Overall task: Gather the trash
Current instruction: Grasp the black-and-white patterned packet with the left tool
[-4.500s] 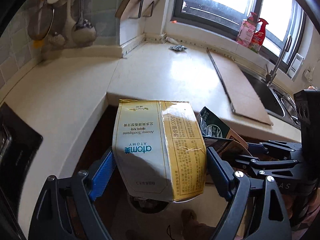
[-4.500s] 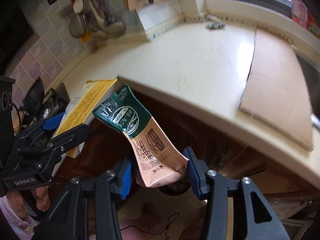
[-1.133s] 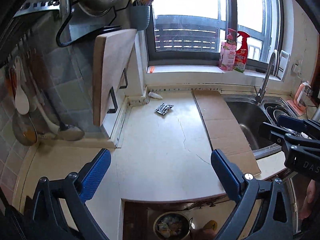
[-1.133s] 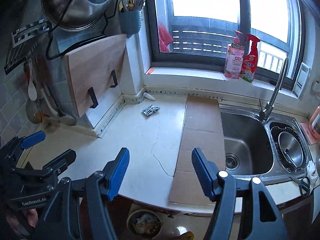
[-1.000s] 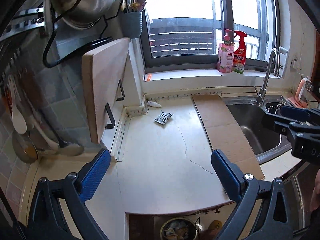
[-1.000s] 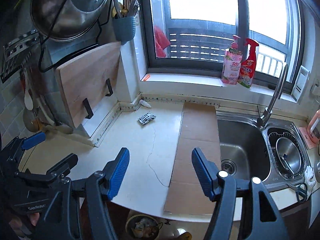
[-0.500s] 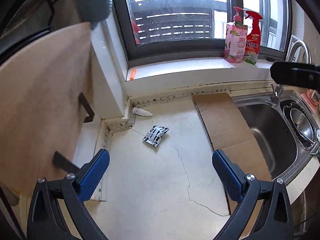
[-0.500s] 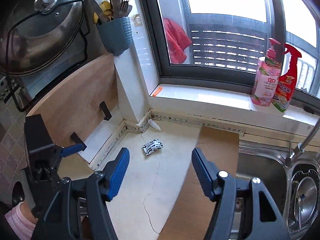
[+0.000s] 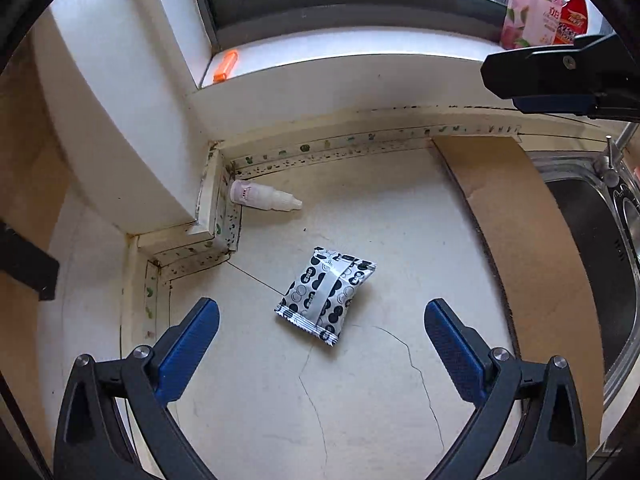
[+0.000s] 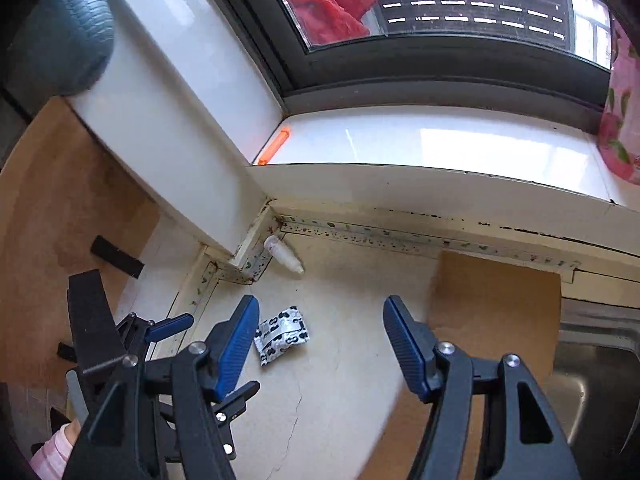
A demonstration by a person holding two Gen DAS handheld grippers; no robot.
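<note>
The left gripper (image 9: 322, 322) hangs over the worktop (image 9: 360, 420) with its jaws spread wide and nothing between the pads; the black-and-white packet (image 9: 326, 294) lies flat just ahead of them, roughly centred in the gap, which reads as an approach lined up to straddle it. The right gripper (image 10: 316, 344) is likewise wide open and empty, pointing down toward the corner under the sill (image 10: 420, 140); in its view the packet (image 10: 282, 334) sits just beside its left pad rather than between the two, so the left one looks better placed for this pick. A small white bottle (image 9: 264, 201) lies on its side against the corner trim, apart from the packet; it may be the right gripper's target, though that is a guess. A cardboard sheet (image 9: 520, 240) covers the worktop between the packet and the sink (image 9: 600, 260), probably to protect the surface or bridge the sink edge. The packet is thin and crinkly; closing on it will likely need the pads low against the worktop, or it may slide away.
</note>
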